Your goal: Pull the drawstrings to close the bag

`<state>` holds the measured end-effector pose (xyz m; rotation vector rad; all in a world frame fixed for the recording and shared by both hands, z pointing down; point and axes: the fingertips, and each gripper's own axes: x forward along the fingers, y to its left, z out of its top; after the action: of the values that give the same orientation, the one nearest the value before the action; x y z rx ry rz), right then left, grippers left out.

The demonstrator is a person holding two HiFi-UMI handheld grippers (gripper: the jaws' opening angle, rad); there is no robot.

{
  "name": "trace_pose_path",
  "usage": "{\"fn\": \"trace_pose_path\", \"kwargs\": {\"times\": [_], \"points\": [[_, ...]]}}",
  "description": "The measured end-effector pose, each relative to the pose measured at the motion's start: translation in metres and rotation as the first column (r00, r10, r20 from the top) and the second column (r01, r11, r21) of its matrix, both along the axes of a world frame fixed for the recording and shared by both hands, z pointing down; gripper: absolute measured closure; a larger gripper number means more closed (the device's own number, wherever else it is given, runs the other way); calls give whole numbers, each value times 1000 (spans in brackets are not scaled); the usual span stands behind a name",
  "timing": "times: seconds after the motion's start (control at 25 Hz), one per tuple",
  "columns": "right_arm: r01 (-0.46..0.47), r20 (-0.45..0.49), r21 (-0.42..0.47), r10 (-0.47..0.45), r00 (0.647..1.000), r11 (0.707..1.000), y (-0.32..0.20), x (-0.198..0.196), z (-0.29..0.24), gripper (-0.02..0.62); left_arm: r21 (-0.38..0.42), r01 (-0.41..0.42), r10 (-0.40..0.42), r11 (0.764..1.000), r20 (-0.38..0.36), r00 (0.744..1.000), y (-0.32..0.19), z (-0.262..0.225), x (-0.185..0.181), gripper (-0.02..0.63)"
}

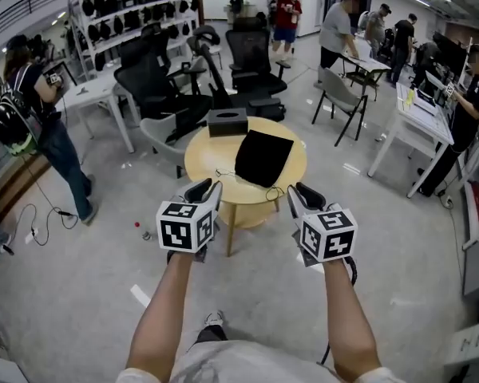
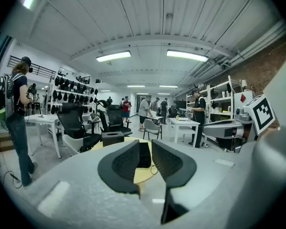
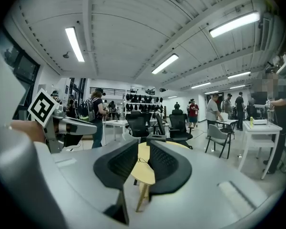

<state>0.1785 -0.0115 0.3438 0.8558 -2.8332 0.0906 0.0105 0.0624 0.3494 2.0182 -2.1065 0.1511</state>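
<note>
Black bag (image 1: 263, 156) lies flat on the round counter (image 1: 201, 159), mouth state too small to tell | your left tool (image 1: 207, 188) and right tool (image 1: 300, 194) half-parted, empty, short of the counter | risk: thin drawstrings (image 1: 273, 191) slip your grip; light bag slides off the edge.

A round, pale wooden worktop (image 1: 203, 162) stands on the grey floor (image 1: 104, 278). Three things lie on it: a flat black bag (image 1: 263, 157) near the middle, its thin drawstrings (image 1: 275, 191) trailing toward the near edge, and, at the far edge, a black box (image 1: 227, 122) just beside the bag.
</note>
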Motion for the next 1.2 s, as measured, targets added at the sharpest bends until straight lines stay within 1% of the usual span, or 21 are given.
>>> {"fn": "trace_pose_path", "kwargs": {"times": [0.2, 0.32, 0.52, 0.68, 0.88, 0.96, 1.2], "points": [[-36, -13, -7, 36, 999, 999, -20, -23, 6, 500, -4, -40, 40, 999, -7, 999, -30, 4, -27, 511], [-76, -4, -11, 76, 997, 997, -30, -36, 6, 494, -6, -72, 72, 997, -6, 997, -47, 4, -46, 486], [-143, -3, -25, 143, 990, 989, -48, -57, 6, 471, 0, -129, 129, 992, -4, 992, -76, 1, -74, 472], [-189, -4, -38, 189, 982, 981, -56, -69, 10, 453, 11, -175, 175, 985, -11, 984, -93, 1, -89, 462], [-229, -13, -27, 228, 974, 973, -59, -86, 9, 433, 14, -239, 239, 971, -16, 971, -106, 1, -104, 460], [-246, -21, -25, 245, 969, 969, -59, -90, 10, 422, 13, -260, 261, 965, -19, 965, -109, 3, -110, 442], [-299, -27, -25, 298, 954, 954, -61, -94, 10, 405, 27, -304, 305, 952, -29, 952, -120, 2, -117, 442]]}}
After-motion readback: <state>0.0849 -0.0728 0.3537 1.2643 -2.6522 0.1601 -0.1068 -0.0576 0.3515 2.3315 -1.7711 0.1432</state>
